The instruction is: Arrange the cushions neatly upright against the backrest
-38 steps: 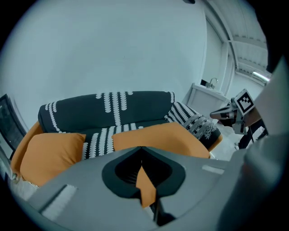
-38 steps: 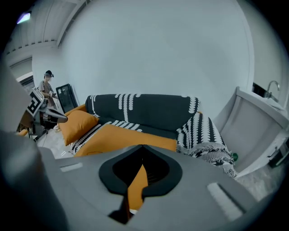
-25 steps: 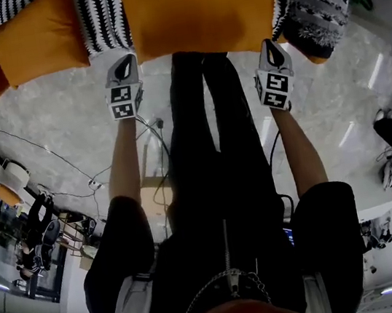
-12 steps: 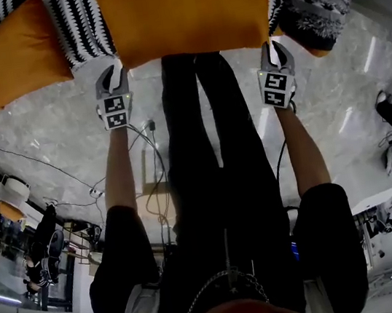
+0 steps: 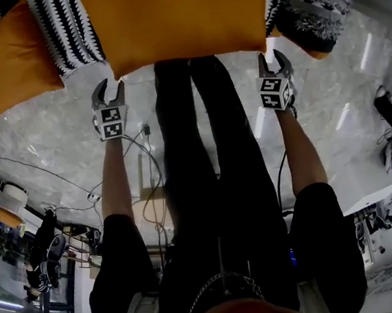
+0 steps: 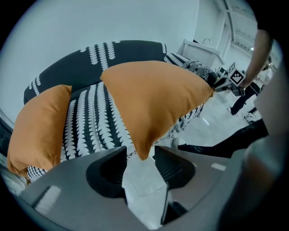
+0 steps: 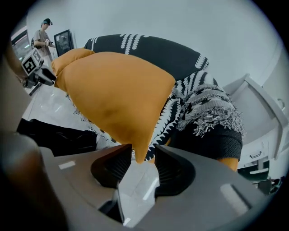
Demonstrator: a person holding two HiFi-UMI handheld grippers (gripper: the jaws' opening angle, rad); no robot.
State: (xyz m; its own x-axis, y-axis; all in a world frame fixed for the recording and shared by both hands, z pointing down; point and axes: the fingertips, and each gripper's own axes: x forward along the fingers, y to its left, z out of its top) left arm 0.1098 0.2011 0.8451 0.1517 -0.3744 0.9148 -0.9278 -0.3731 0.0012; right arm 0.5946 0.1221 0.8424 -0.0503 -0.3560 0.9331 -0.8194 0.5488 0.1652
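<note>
A large orange cushion (image 5: 181,14) lies on the black-and-white patterned sofa (image 6: 90,122), its two near corners hanging over the front edge. My left gripper (image 5: 108,96) has just been opening; the cushion's left corner tip (image 6: 142,151) sits between the jaws without touching the pads. My right gripper (image 5: 273,66) has just been opening too, and the right corner tip (image 7: 140,153) hangs loose between its jaws. A smaller orange cushion (image 6: 38,126) leans at the sofa's left end. A dark fringed cushion (image 7: 210,122) lies at the right end.
The dark backrest (image 6: 122,54) curves behind the cushions. My black-trousered legs (image 5: 206,150) stand between the grippers on a marble floor (image 5: 47,146) with cables (image 5: 144,134). White furniture (image 7: 257,103) stands beside the sofa, and a person (image 7: 43,34) stands far off.
Both grippers were shut on the big cushion's near corners; their jaws have parted and let the corners go. Both hands have come down to the sofa's front edge.
</note>
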